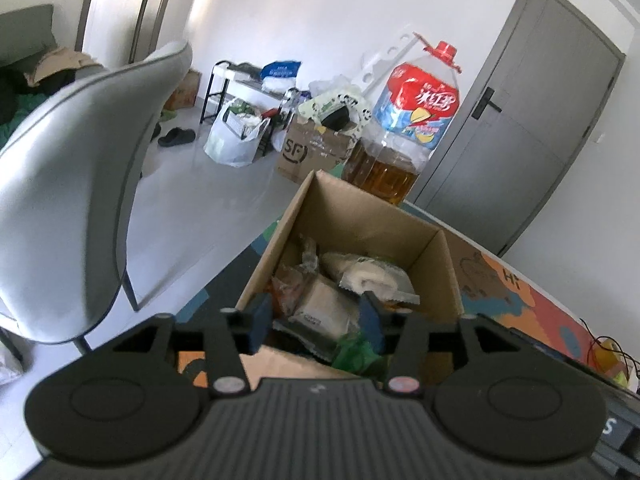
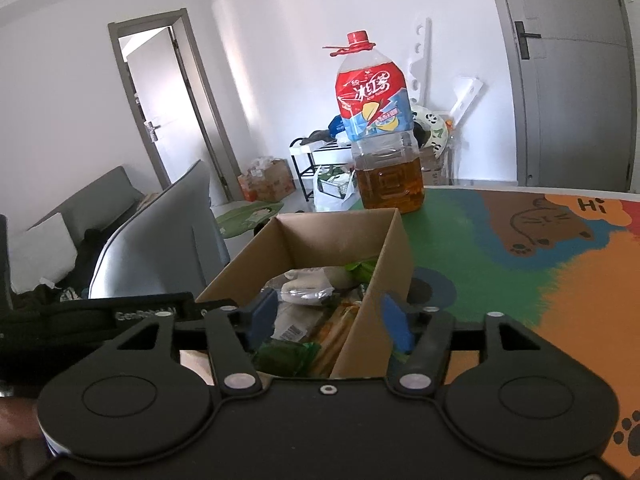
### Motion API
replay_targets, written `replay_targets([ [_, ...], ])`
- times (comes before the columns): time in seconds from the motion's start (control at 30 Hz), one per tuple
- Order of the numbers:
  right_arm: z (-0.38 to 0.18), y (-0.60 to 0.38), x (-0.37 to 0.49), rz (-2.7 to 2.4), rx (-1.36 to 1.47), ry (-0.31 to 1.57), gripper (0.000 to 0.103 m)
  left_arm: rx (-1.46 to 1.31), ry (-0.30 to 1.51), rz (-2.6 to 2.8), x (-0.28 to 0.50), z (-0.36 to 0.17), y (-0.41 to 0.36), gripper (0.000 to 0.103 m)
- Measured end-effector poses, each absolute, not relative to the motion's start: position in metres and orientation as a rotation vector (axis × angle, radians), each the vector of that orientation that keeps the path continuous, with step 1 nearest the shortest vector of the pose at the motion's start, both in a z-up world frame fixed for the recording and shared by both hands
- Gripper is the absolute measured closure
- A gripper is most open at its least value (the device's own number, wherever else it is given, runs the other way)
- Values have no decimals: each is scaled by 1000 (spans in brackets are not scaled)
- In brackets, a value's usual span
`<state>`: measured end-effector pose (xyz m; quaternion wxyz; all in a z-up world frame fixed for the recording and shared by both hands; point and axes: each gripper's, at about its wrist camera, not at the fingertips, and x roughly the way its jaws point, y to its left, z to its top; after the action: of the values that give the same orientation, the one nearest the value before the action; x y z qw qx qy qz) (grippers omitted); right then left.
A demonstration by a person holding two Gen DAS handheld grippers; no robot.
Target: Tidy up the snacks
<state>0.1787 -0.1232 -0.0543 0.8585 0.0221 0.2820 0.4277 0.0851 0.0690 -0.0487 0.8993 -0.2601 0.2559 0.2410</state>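
An open cardboard box (image 1: 352,216) stands on the table and holds several wrapped snacks (image 1: 368,276). My left gripper (image 1: 316,316) hovers over the box's near edge, open and empty, with blue fingertips (image 1: 258,316) on either side of the snacks. In the right wrist view the same box (image 2: 384,264) shows with snack packets (image 2: 304,288) inside. My right gripper (image 2: 330,320) is open and empty; its jaws straddle the box's right wall, one fingertip (image 2: 394,322) outside it. The left gripper's body (image 2: 148,312) shows at the left.
A large iced tea bottle (image 1: 408,120) stands behind the box, also in the right wrist view (image 2: 380,128). The table has a colourful cartoon mat (image 2: 520,248). A grey chair (image 1: 80,184) stands left of the table. Boxes and bags (image 1: 304,148) clutter the floor by the wall.
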Motion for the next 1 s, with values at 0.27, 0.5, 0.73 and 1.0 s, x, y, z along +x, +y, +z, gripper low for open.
replay_targets([
  [0.27, -51, -126, 175, 896, 46, 600, 37, -532, 528, 447, 70, -38, 71, 41],
  [0.5, -46, -134, 165, 881, 42, 596, 25, -479, 516, 409, 57, -25, 72, 23],
  [0.73, -34, -143, 155, 869, 42, 565, 11, -451, 488, 402, 49, -19, 76, 15],
  [1.0, -22, -154, 152, 839, 43, 542, 0, -416, 480, 344, 53, -12, 78, 7],
])
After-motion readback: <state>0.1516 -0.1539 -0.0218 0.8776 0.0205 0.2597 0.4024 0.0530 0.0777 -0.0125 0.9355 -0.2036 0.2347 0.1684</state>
